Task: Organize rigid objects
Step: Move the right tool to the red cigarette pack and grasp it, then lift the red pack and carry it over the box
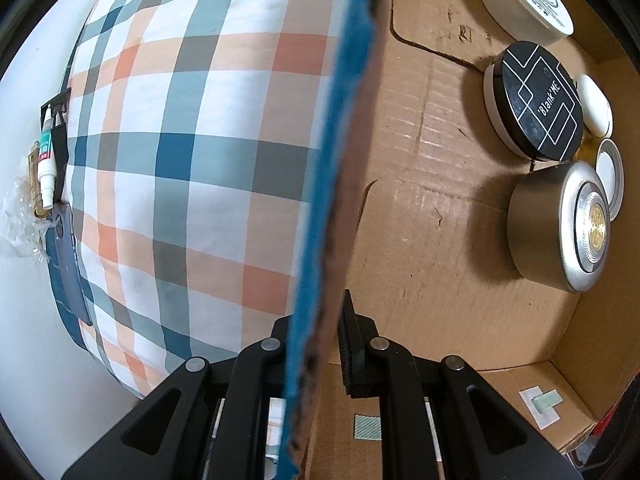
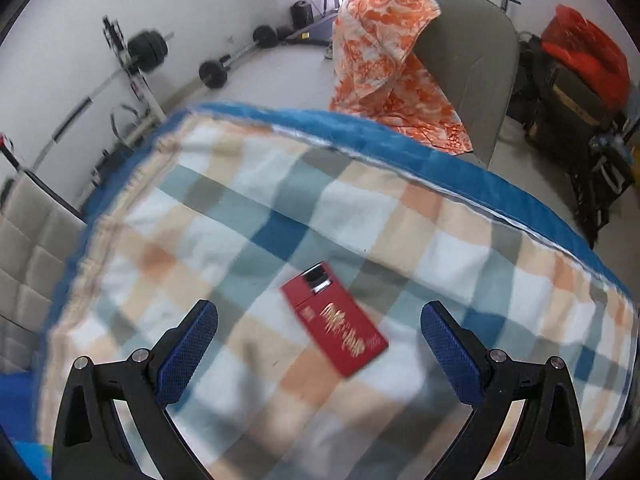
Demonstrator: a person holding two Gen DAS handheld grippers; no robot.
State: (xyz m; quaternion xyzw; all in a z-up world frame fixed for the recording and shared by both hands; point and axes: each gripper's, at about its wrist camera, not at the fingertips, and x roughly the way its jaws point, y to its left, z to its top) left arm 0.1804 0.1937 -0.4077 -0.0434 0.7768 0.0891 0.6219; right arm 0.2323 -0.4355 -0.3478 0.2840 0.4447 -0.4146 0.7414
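Observation:
In the left wrist view my left gripper (image 1: 316,344) is shut on the blue-edged wall (image 1: 340,152) of a cardboard box (image 1: 420,200). Inside the box lie a white round tin (image 1: 524,0), a black "Blank ME" round case (image 1: 540,100), a silver round tin (image 1: 560,228), a small white case (image 1: 596,106) and a small white-faced disc (image 1: 610,178). In the right wrist view my right gripper (image 2: 320,348) is open, just above a red flat box (image 2: 334,322) that lies on the checked bedspread (image 2: 280,220) between the fingers.
In the left wrist view a small white spray bottle (image 1: 46,164) and a grey flat object (image 1: 70,264) lie at the far edge of the checked bedspread (image 1: 180,140). In the right wrist view a chair (image 2: 464,60) with an orange cloth (image 2: 384,48), barbell weights (image 2: 148,50) and bags (image 2: 580,80) stand beyond the bed.

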